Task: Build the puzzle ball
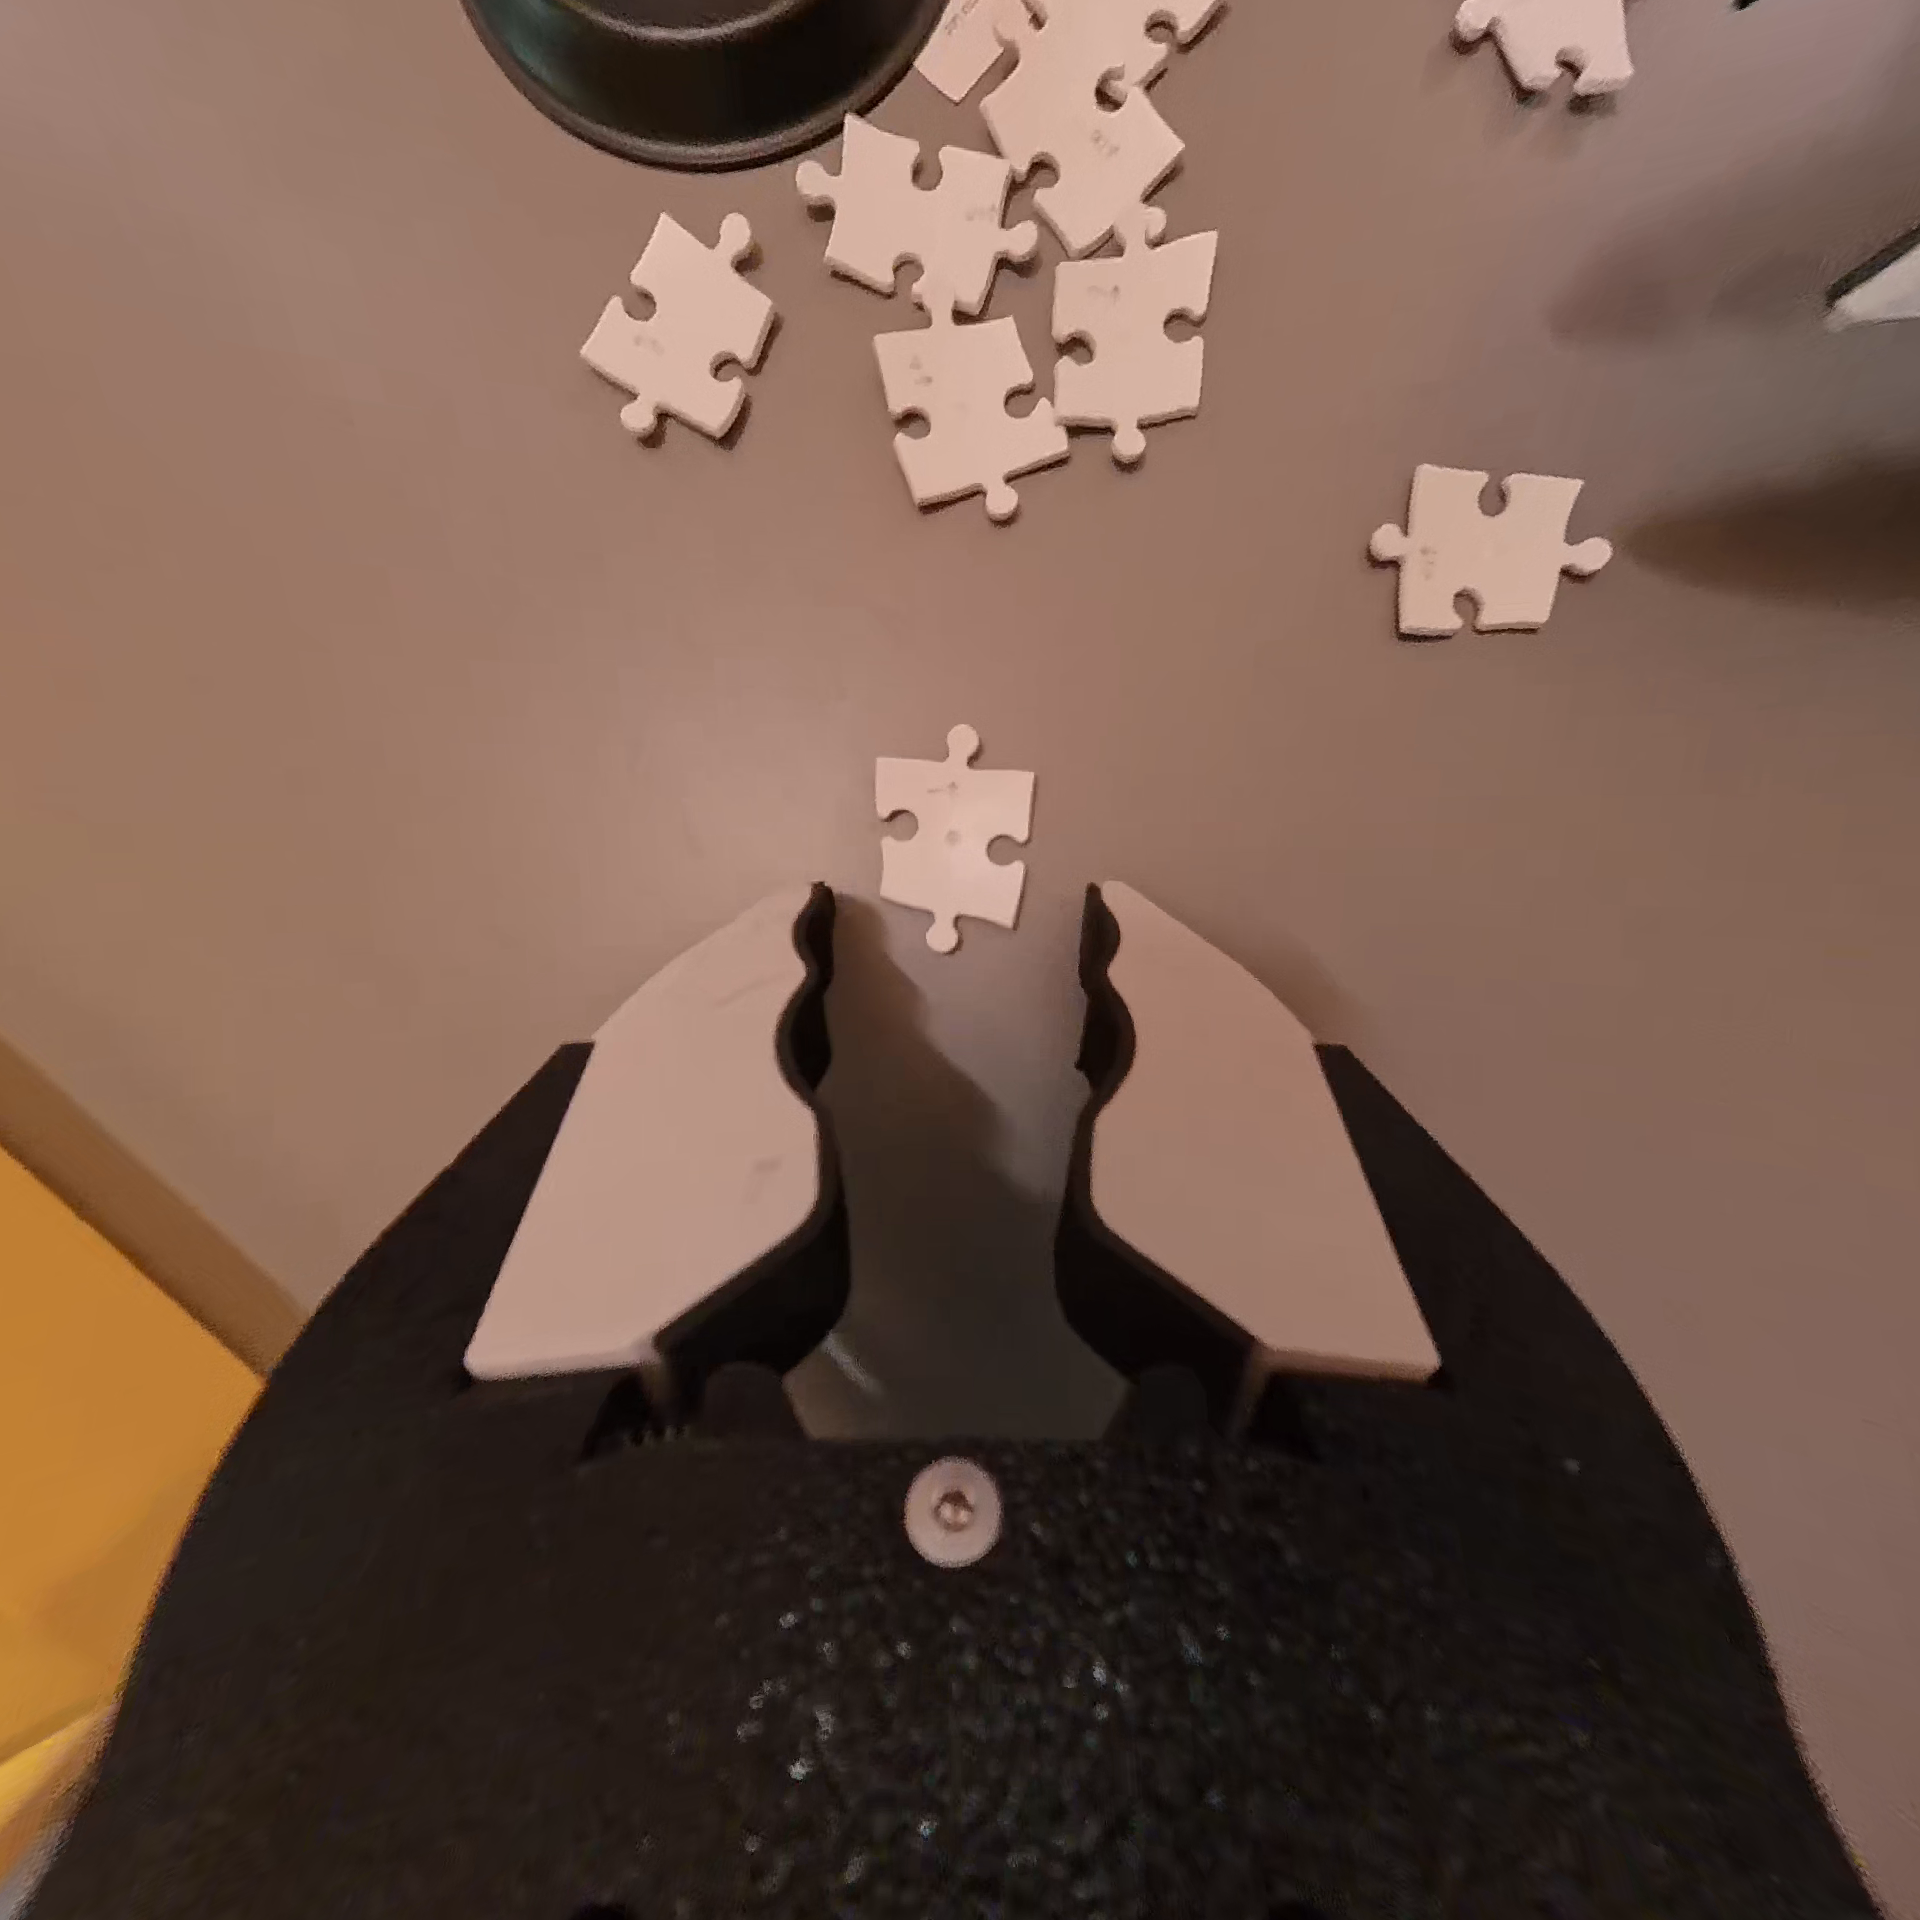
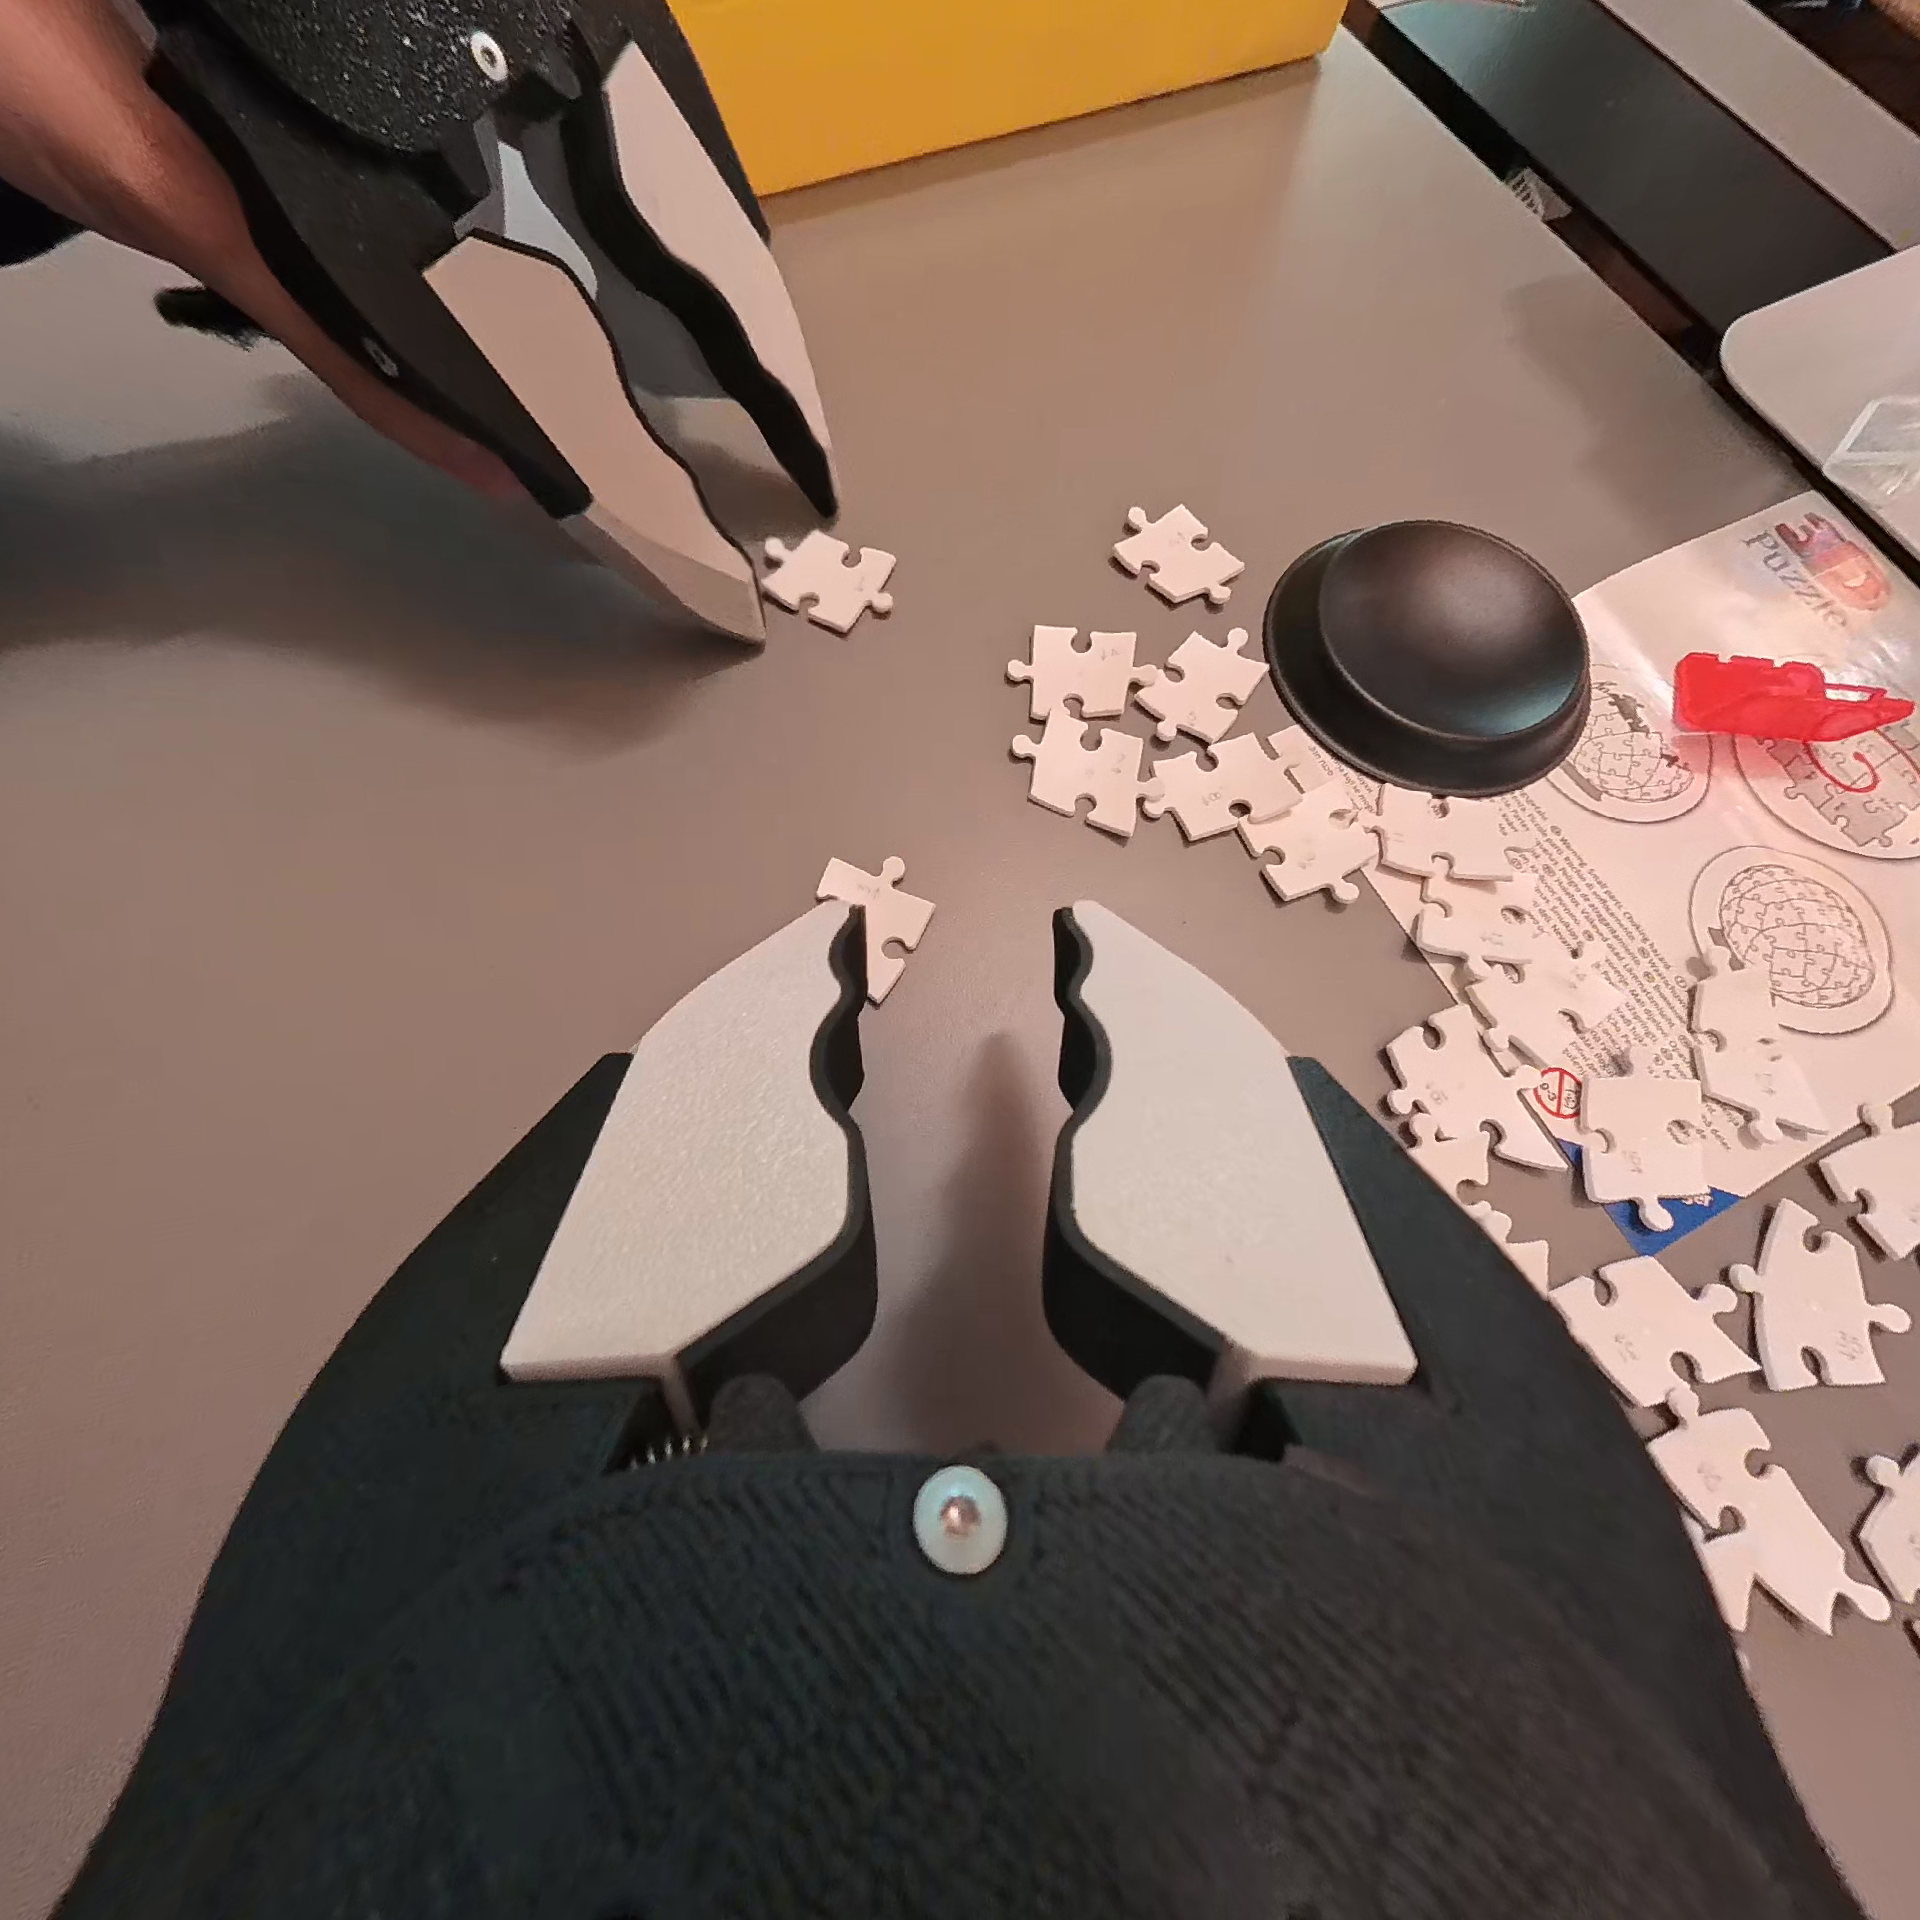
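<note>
Several white puzzle pieces lie back side up on the grey table [image 2: 312, 935]. My left gripper [image 1: 956, 899] is open, tips down near the table. One loose piece [image 1: 954, 836] lies flat just ahead of its fingertips, not gripped. The right wrist view shows this gripper [image 2: 790, 556] and that piece [image 2: 831, 577] at upper left. My right gripper [image 2: 961, 930] is open and empty. Another piece [image 2: 878, 920] lies flat against its left fingertip [image 2: 847, 935]. A black domed ball stand [image 2: 1429, 675] sits beyond a cluster of pieces [image 2: 1132, 727].
A printed instruction sheet [image 2: 1714, 862] lies at right under more loose pieces [image 2: 1662, 1320], with a red plastic part [image 2: 1787, 701] on it. A yellow box [image 2: 987, 83] stands at the back. A grey tray [image 2: 1829, 364] is at the far right. A hand [image 2: 125, 197] holds the left gripper.
</note>
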A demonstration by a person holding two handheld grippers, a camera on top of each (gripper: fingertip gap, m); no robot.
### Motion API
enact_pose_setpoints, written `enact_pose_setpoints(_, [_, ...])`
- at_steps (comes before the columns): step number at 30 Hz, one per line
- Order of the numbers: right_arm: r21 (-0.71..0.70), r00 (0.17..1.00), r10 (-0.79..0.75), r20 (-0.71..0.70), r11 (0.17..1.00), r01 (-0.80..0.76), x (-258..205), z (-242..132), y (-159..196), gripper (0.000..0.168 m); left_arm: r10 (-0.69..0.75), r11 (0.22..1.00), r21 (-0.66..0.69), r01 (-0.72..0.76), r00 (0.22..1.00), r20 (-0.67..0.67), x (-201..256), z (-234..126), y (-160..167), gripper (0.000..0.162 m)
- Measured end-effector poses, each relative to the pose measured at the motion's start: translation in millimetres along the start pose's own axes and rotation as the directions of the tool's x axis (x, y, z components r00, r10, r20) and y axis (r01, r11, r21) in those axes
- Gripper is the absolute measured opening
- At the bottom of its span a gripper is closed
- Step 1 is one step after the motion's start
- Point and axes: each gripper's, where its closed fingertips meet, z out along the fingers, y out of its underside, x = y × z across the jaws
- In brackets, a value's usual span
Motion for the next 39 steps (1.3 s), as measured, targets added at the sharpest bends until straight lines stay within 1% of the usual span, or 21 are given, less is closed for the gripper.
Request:
enact_pose_setpoints(3, [-0.004,1.0,-0.003,0.001,1.0,0.003,-1,0,1,0.035,0.019,1.0,0.008,-0.019,1.0,-0.019,1,3,-3,0.039])
enact_pose_setpoints(7, [-0.006,1.0,-0.002,-0.001,1.0,0.002,0,-1,2,0.035,0.036,0.999,0.002,-0.036,0.998,-0.045,0,4,-5,0.025])
enact_pose_setpoints(11, [0.009,1.0,0.011,0.009,1.0,-0.011,0,-2,-1,0.035,0.06,0.998,0.008,-0.059,0.997,-0.054,0,4,-5,0.025])
enact_pose_setpoints(14, [0.031,0.999,0.027,0.021,0.999,-0.028,-2,-2,-6,0.036,0.105,0.994,0.046,-0.103,0.994,-0.036,1,3,-6,0.024])
enact_pose_setpoints(16, [0.073,0.996,0.059,0.061,0.995,-0.063,-6,-3,-15,0.038,0.166,0.981,0.108,-0.162,0.986,-0.024,6,-2,-12,0.024])
enact_pose_setpoints(19, [0.217,0.964,0.174,0.2,0.952,-0.217,-14,-10,-44,0.041,0.235,0.914,0.342,-0.22,0.972,-0.002,21,-26,-43,0.024])
enact_pose_setpoints(21, [0.306,0.882,0.272,0.384,0.864,-0.4,-21,-22,-68,0.042,0.232,0.813,0.559,-0.164,0.971,-0.054,36,-52,-71,0.025])
enact_pose_setpoints(23, [0.325,0.744,0.33,0.581,0.745,-0.583,-25,-38,-88,0.044,0.235,0.668,0.742,-0.056,0.962,-0.138,51,-85,-94,0.025])
enact_pose_setpoints(24, [0.317,0.675,0.34,0.655,0.688,-0.653,-25,-46,-95,0.044,0.253,0.584,0.811,-0.03,0.956,-0.147,55,-100,-102,0.025])
enact_pose_setpoints(25, [0.309,0.628,0.346,0.697,0.645,-0.699,-24,-51,-100,0.04,0.28,0.509,0.86,-0.037,0.952,-0.125,59,-113,-107,0.024])
enact_pose_setpoints(26, [0.31,0.613,0.346,0.71,0.628,-0.714,-23,-54,-102,0.036,0.301,0.453,0.889,-0.072,0.951,-0.076,61,-120,-110,0.024])
enact_pose_setpoints(28, [0.317,0.648,0.345,0.679,0.659,-0.683,-26,-52,-101,0.038,0.342,0.392,0.908,-0.149,0.94,0.007,68,-127,-113,0.025])
enact_pose_setpoints(29, [0.312,0.653,0.347,0.673,0.667,-0.677,-29,-50,-102,0.042,0.381,0.367,0.917,-0.159,0.924,0.007,77,-130,-114,0.025])
enact_pose_setpoints(30, [0.297,0.621,0.34,0.706,0.655,-0.695,-35,-52,-105,0.045,0.409,0.334,0.931,-0.143,0.912,-0.007,84,-134,-115,0.025])
enact_pose_setpoints(31, [0.263,0.548,0.323,0.772,0.622,-0.737,-42,-57,-111,0.044,0.424,0.294,0.95,-0.108,0.905,-0.028,90,-141,-117,0.025])
enact_pose_setpoints(33, [0.146,0.332,0.284,0.9,0.522,-0.841,-50,-69,-121,0.035,0.445,0.23,0.973,-0.019,0.891,-0.088,98,-152,-121,0.025])
enact_pose_setpoints(34, [0.093,0.235,0.251,0.939,0.473,-0.876,-51,-75,-125,0.031,0.451,0.209,0.978,0.011,0.886,-0.106,101,-156,-122,0.024])
enact_pose_setpoints(35, [0.051,0.163,0.221,0.962,0.439,-0.897,-52,-79,-127,0.025,0.457,0.192,0.981,0.025,0.883,-0.111,104,-158,-124,0.024])
enact_pose_setpoints(36, [0.02,0.118,0.205,0.972,0.423,-0.906,-53,-81,-128,0.022,0.464,0.185,0.983,0.024,0.879,-0.108,106,-159,-125,0.024])
enact_pose_setpoints(37, [0.005,0.098,0.198,0.975,0.422,-0.906,-56,-81,-128,0.025,0.467,0.183,0.983,0.012,0.879,-0.097,108,-158,-126,0.024])
enact_pose_setpoints(39, [0.003,0.088,0.188,0.978,0.413,-0.911,-56,-83,-129,0.027,0.473,0.171,0.985,0.0,0.877,-0.082,110,-160,-128,0.024])
